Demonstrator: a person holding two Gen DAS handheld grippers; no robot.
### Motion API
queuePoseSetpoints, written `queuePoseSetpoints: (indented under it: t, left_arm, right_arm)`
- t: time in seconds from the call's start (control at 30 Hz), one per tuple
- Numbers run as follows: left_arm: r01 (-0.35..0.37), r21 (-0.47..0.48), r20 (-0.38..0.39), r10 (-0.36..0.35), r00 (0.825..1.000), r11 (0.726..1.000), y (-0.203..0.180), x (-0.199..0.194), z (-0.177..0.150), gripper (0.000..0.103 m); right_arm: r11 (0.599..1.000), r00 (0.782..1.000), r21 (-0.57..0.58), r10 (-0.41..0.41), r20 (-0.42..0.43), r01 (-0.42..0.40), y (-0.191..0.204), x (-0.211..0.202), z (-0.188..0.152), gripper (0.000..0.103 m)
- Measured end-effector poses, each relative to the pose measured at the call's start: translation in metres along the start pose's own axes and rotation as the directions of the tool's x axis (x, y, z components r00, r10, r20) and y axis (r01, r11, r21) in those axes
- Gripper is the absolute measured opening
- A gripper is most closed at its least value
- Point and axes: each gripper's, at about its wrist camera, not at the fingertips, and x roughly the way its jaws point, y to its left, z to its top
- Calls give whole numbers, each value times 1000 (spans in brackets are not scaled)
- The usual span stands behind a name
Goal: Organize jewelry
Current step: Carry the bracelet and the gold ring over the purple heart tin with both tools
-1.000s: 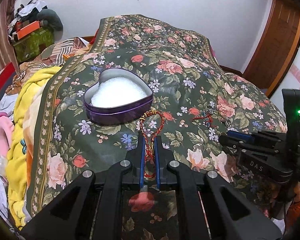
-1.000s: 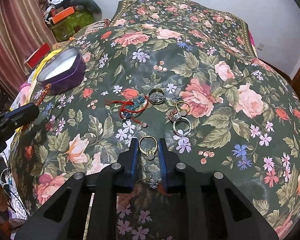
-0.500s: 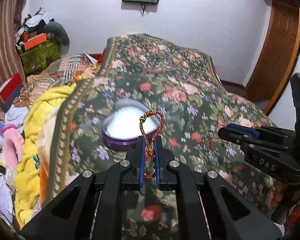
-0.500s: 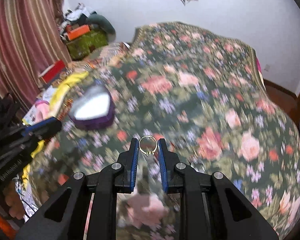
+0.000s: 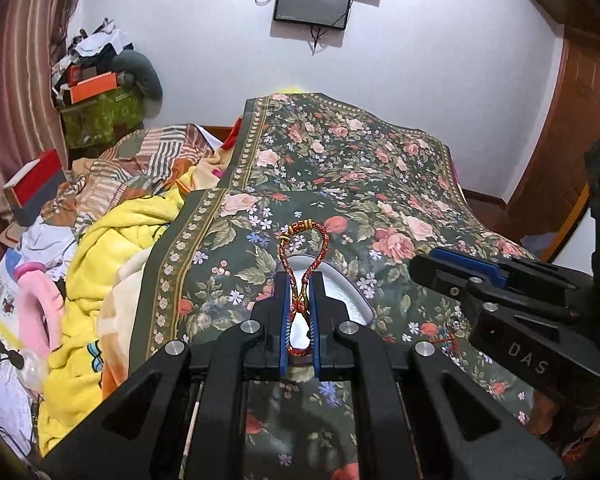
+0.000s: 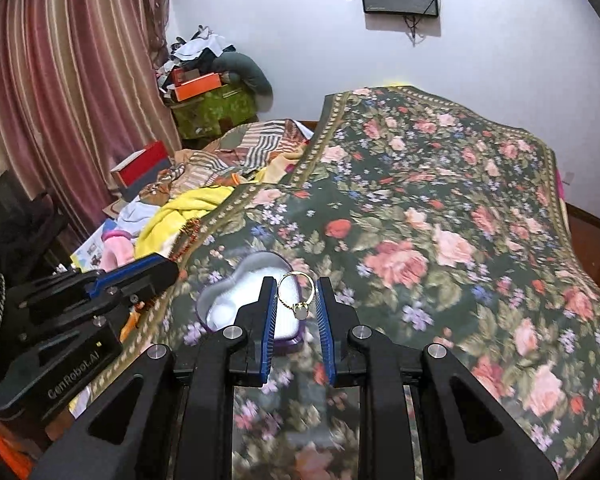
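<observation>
Left gripper (image 5: 300,300) fingers clamp one bracelet (image 5: 303,258). Right gripper (image 6: 297,304) fingers, partly parted, grip one ring (image 6: 296,290) above one tin (image 6: 236,300).

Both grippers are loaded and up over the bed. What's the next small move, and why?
Probably lower the right gripper and release: its gold ring already hangs over the open heart-shaped tin. The left gripper, pinching the red braided bracelet, can follow.
</observation>
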Motion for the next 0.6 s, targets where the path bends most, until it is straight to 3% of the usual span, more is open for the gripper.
queuePoseSetpoints:
  t: [0.33,0.6]
  left_arm:
    - [11,20,-53,-10,999,1000,3,32,-1,7]
    - [46,-24,-116,-49,992,999,13,53,-9,7]
  right_arm:
    - [998,996,-42,43,-80,-46,9,41,-5,17]
    - [997,991,-47,52,-126,-58,6,61,-11,17]
